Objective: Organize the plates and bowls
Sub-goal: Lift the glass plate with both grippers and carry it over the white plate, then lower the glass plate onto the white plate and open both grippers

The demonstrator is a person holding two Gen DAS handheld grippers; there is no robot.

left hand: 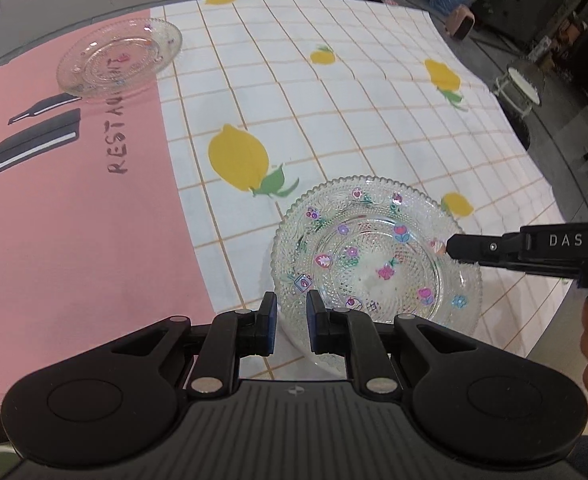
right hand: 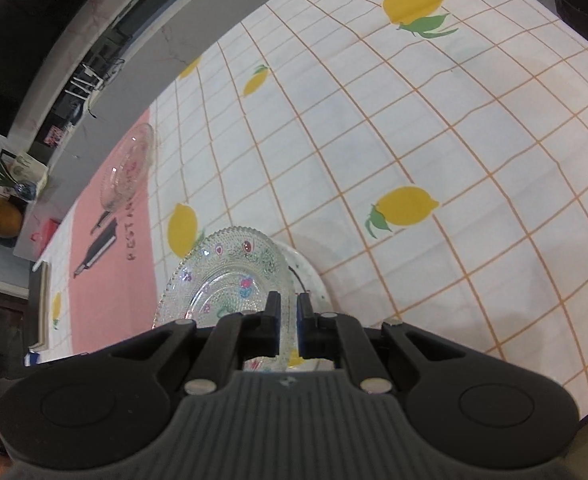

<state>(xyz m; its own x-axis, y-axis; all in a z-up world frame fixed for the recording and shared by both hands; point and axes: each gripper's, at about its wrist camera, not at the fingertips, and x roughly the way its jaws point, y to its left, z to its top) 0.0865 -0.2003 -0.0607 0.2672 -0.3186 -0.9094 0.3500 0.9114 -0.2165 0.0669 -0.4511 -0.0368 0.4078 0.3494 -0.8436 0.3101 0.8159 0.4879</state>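
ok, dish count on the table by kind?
Clear beaded glass plates: 2
White dish under the near glass plate, plate or bowl unclear: 1
Total: 3

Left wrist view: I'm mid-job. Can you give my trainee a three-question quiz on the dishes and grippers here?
1. True or false: the fingers of the right gripper sit on either side of the rim of the floral glass plate.
2. Multiple choice: the second glass plate lies mostly on A) the pink mat, B) a chair, C) the floor.
3. Fill in: in the right wrist view, a ___ dish shows under the floral glass plate.

Key: 1 true; 2 A; 3 white.
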